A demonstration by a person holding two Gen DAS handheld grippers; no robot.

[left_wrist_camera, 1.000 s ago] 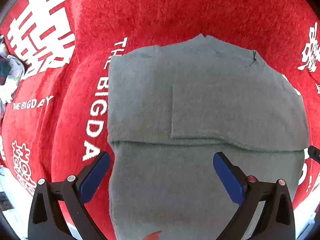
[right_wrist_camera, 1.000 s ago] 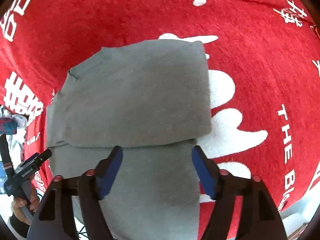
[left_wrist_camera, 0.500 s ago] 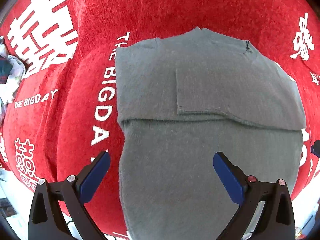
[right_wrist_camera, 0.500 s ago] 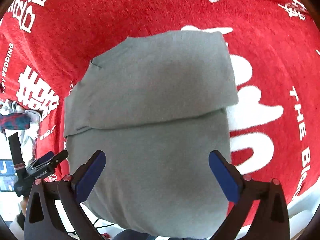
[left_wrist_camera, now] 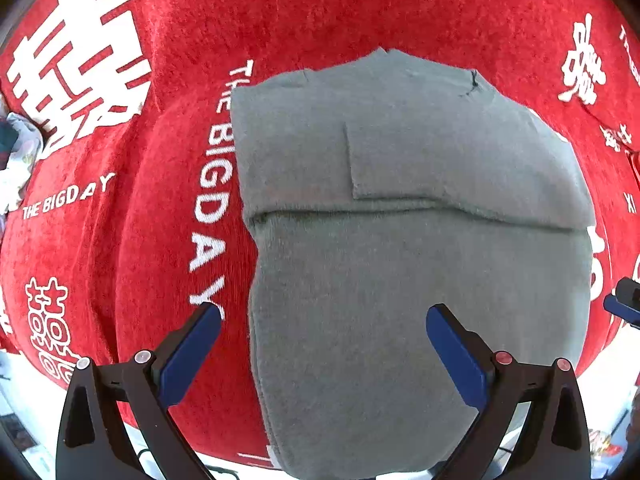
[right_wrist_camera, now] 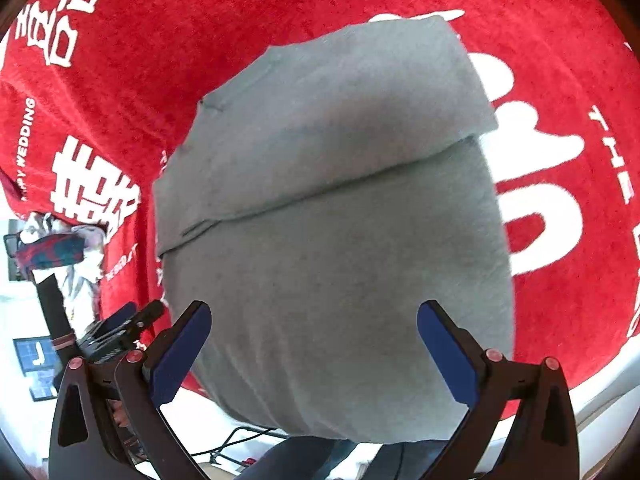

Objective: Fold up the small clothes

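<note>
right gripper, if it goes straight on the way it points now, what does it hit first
Most likely the grey garment. The right gripper is open and empty, its jaws framing the lower, unfolded part of the cloth, below the folded-over flap. Depth is hard to judge, but nothing else shows in the way.

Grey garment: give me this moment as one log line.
grey garment: sides folded in, lower part unfolded | left tool: open, empty | right tool: open, empty | surface: red cloth
</note>
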